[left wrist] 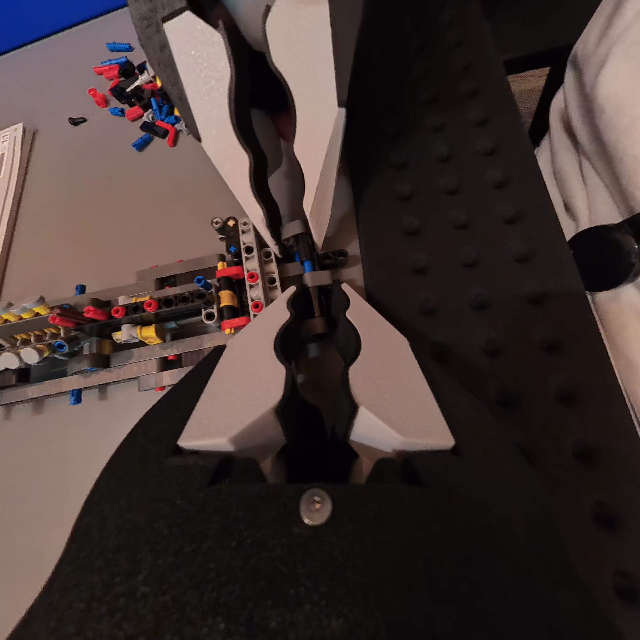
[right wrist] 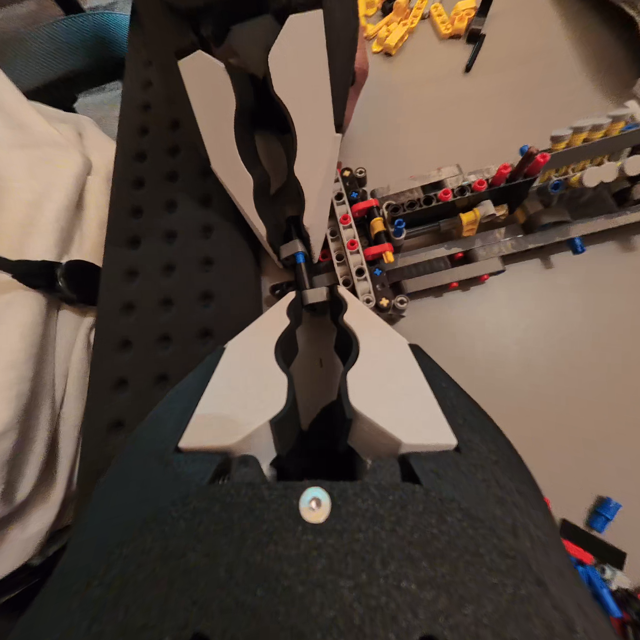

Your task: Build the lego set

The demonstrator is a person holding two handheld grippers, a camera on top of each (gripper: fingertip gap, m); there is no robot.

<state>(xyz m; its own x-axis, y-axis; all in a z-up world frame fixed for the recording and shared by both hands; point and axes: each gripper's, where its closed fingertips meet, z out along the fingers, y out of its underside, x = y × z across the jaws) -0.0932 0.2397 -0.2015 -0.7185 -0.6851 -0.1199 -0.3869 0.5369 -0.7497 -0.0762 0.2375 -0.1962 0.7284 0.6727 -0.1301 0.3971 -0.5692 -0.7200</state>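
A long grey Technic chassis (left wrist: 156, 322) with red, blue and yellow pins lies on the pale table; it also shows in the right wrist view (right wrist: 450, 221). At its near end a black axle (left wrist: 313, 311) carries grey connectors (left wrist: 317, 277). My left gripper (left wrist: 317, 289) is shut on this axle from one side. My right gripper (right wrist: 317, 298) meets it tip to tip from the other side, shut at the grey connector (right wrist: 315, 296) on the same axle (right wrist: 301, 270). Each gripper appears at the top of the other's view.
A pile of loose red, blue and black pins (left wrist: 138, 97) and a paper booklet (left wrist: 10, 173) lie beyond the chassis. Yellow parts (right wrist: 408, 20) lie far off, blue and red parts (right wrist: 602, 512) near right. A person's pale clothing (right wrist: 34, 242) is at the side. My two grippers' fingertips are within a few centimetres of each other.
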